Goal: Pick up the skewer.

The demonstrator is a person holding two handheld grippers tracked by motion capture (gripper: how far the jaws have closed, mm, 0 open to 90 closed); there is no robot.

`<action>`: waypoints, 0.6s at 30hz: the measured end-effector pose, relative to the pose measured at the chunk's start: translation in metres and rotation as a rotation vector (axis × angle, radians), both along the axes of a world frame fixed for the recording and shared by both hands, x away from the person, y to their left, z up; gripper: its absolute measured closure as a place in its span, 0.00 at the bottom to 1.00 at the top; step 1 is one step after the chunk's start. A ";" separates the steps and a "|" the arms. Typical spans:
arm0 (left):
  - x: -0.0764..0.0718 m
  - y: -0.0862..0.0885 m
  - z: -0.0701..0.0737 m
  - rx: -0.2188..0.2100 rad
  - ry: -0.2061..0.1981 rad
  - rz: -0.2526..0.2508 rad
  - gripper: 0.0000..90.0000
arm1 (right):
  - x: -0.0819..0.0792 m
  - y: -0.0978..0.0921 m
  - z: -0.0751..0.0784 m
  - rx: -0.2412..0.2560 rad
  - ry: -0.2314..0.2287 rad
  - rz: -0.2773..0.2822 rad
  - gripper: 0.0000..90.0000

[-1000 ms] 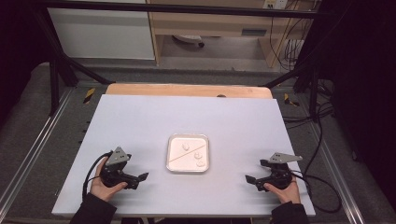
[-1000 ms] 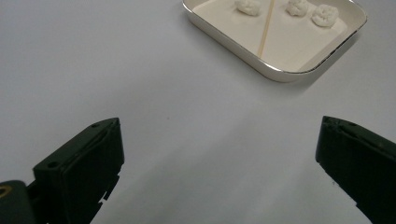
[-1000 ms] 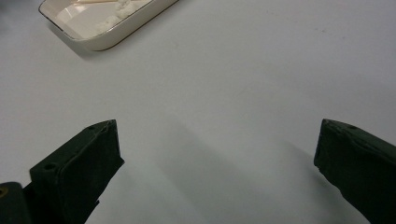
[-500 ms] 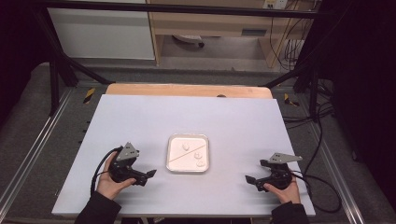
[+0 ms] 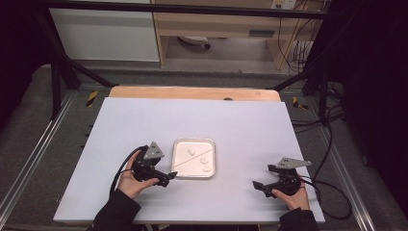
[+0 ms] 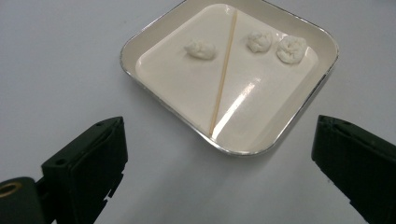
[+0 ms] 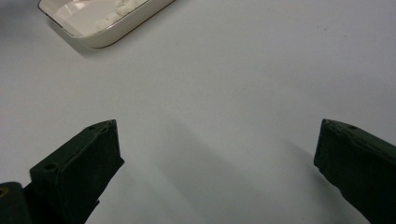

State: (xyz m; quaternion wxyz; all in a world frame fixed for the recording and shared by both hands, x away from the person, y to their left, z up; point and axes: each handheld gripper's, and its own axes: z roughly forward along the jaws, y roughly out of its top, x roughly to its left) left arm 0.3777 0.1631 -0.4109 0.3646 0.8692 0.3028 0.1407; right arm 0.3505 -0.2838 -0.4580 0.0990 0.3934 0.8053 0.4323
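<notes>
- My left gripper [image 5: 166, 178] is just beside the near left corner of the tray [image 5: 210, 173], and its fingers [image 6: 88, 158] are wide apart with nothing between them.
- The square white tray sits near the middle of the bench [image 5: 240, 120].
- In the tray a thin wooden skewer [image 6: 223, 74] lies across; one white dough lump [image 6: 201, 49] is on one side of it, two lumps [image 6: 275, 44] on the other.
- My right gripper [image 5: 262, 186] rests on the bench well apart from the tray, fingers [image 7: 79, 168] also spread and empty.
</notes>
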 end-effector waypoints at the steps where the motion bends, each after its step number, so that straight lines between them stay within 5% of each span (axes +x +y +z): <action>1: 0.002 -0.003 0.000 0.002 0.001 0.001 0.05 | 0.000 0.000 0.000 0.000 0.000 0.000 0.01; 18: 0.030 -0.042 -0.010 0.077 0.052 -0.022 0.35 | 0.000 0.001 0.000 0.002 0.004 0.002 0.01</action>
